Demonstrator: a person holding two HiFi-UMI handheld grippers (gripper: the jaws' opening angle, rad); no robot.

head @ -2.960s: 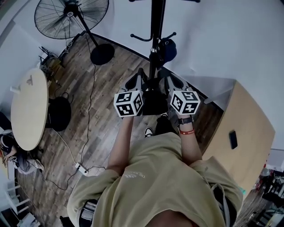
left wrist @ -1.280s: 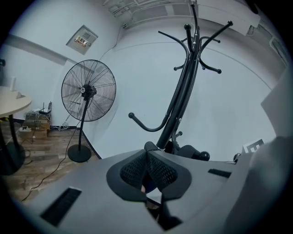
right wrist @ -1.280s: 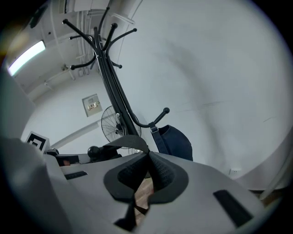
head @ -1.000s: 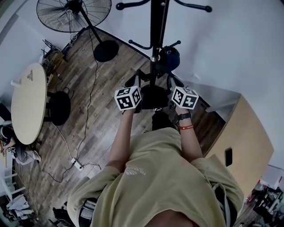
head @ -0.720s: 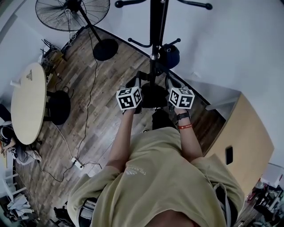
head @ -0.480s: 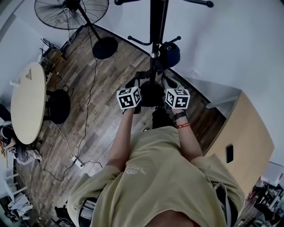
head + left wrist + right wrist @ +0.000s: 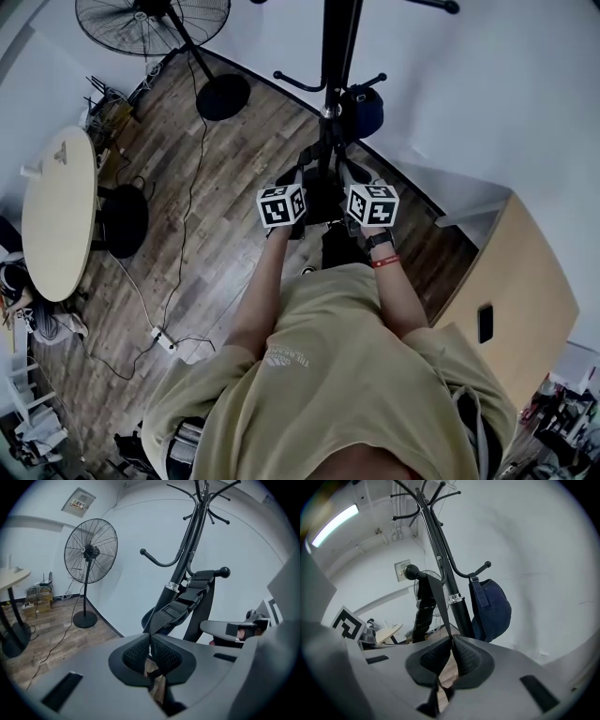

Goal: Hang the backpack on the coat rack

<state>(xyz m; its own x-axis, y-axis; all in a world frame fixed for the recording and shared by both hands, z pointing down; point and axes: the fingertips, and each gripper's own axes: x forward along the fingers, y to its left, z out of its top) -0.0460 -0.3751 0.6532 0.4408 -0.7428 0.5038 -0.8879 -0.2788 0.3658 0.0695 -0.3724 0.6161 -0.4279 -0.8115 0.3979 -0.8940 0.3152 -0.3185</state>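
The black coat rack stands against the wall, and a dark blue cap hangs on one of its low hooks. The dark backpack hangs below my two grippers, right by the pole. My left gripper is shut on a padded black shoulder strap that rises to a ball-tipped hook. My right gripper is shut on a thin black webbing strap that runs up to the same kind of hook. In the head view the left gripper and right gripper flank the pole closely.
A standing fan is at the back left with its round base on the wood floor. A round pale table stands at the left, a wooden cabinet at the right. Cables and a power strip lie on the floor.
Both grippers have drawn closer together and moved in towards the rack pole with the straps still held. The right gripper shifted left the most.
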